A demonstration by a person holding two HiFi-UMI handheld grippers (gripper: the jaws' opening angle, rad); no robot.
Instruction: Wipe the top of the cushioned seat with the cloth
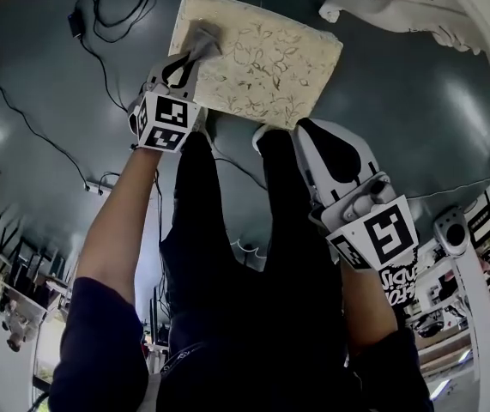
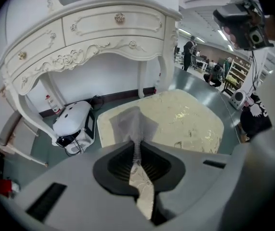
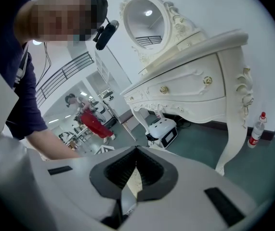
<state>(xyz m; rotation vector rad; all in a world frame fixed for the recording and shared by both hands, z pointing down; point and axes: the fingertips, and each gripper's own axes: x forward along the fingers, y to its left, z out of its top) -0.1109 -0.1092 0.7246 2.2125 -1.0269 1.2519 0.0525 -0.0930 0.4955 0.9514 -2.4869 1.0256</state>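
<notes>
In the head view, our cloth (image 1: 203,38) lies on the cushioned seat (image 1: 266,67) near its upper left corner, at the frame's top centre. Our left gripper (image 1: 195,54) has its jaws clamped on the cloth's near end. Our right gripper (image 1: 306,129), jaws together with nothing held, sits just below the seat's lower edge, at centre frame.

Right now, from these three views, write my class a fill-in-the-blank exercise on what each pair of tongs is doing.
1. The left tongs are shut on the ____.
2. The cloth lies on top of the cushioned ____.
3. The right tongs are shut and hold ____.

Missing words: cloth; seat; nothing.
</notes>
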